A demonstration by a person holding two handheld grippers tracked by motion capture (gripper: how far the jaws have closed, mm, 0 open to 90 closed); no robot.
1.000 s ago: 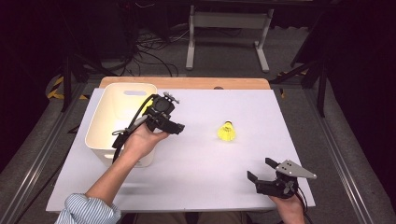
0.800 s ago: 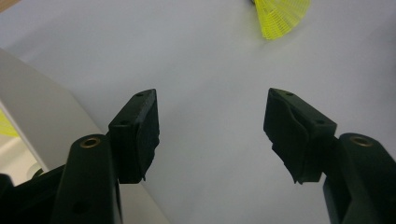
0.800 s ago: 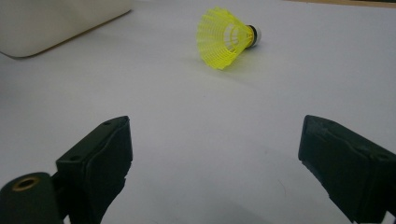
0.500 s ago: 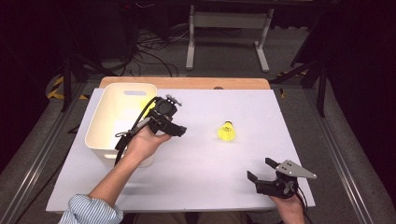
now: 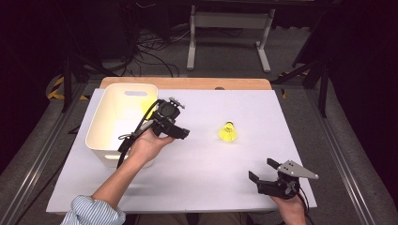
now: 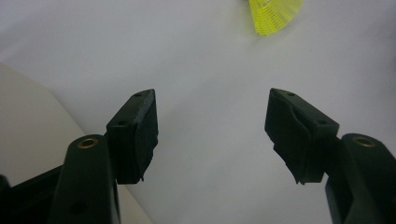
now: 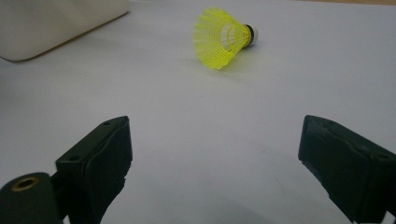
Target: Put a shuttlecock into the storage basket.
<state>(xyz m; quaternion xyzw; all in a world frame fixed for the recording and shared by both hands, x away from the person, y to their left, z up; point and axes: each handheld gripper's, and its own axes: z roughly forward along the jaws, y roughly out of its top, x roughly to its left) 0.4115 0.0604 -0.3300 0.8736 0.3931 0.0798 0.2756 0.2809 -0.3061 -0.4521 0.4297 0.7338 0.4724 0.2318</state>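
At the lower right of the high view, your right gripper [image 5: 264, 174] rests low near the front edge of the white table surface [image 5: 197, 183]. Its two black jaws stand wide apart with nothing between them. In the right gripper view the yellow plastic-mesh shuttlecock with a white cork tip [image 7: 224, 39] lies on its side in the upper middle, well apart from the jaws; I think you keep this gripper parked here so it does not disturb the other hand.

Further in, at the centre left of the high view, your left hand [image 5: 146, 146] holds the left gripper [image 5: 180, 133] just beside the right wall of the cream-white plastic bin with a handle slot [image 5: 101, 140]. Its jaws are also spread wide and hold nothing. In the left gripper view they point over the bare surface toward the shuttlecock, whose skirt is at the top edge of that frame, so it seems that you aim at it for a pick. In the high view the shuttlecock [image 5: 227, 132] lies a little right of centre, near the left gripper but not touched.

The white sheet covers a wooden tabletop [image 5: 187, 83], whose strip shows at the far edge. Behind it, the room is dark, with black cables [image 5: 155, 51] on a grey floor and a grey metal stand [image 5: 230, 37] at top centre.
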